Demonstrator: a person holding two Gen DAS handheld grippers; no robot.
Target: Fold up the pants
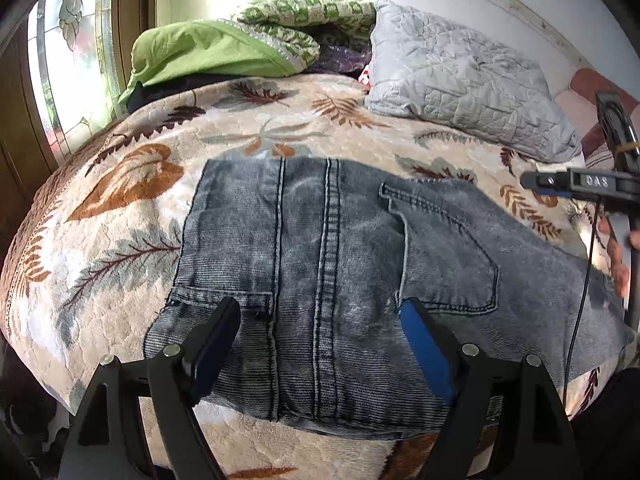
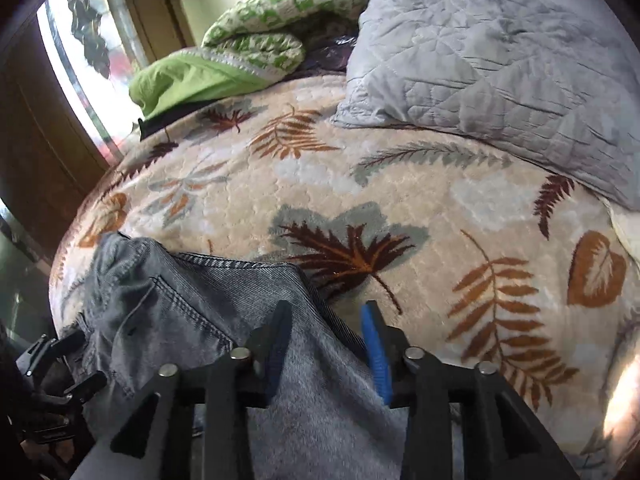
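Observation:
Grey-blue jeans (image 1: 332, 248) lie folded on the leaf-patterned blanket (image 1: 132, 184), back pockets up. My left gripper (image 1: 318, 308) hovers over their near end, open, with nothing pinched between its black and blue pads. At the right edge of the left wrist view, my right gripper (image 1: 534, 183) shows side-on, held by a hand (image 1: 618, 264). In the right wrist view the jeans (image 2: 180, 312) fill the lower left. My right gripper (image 2: 326, 316) is open over their edge; denim lies between the fingers, and the blue pad (image 2: 374, 344) stands clear of it.
A grey quilted pillow (image 1: 460, 80) lies at the back right, with a green pillow (image 1: 208, 52) and a green-and-white patterned cover (image 1: 304, 12) at the back. A window (image 1: 76, 48) and wooden panelling border the bed on the left. Bare blanket (image 2: 440, 208) spreads right of the jeans.

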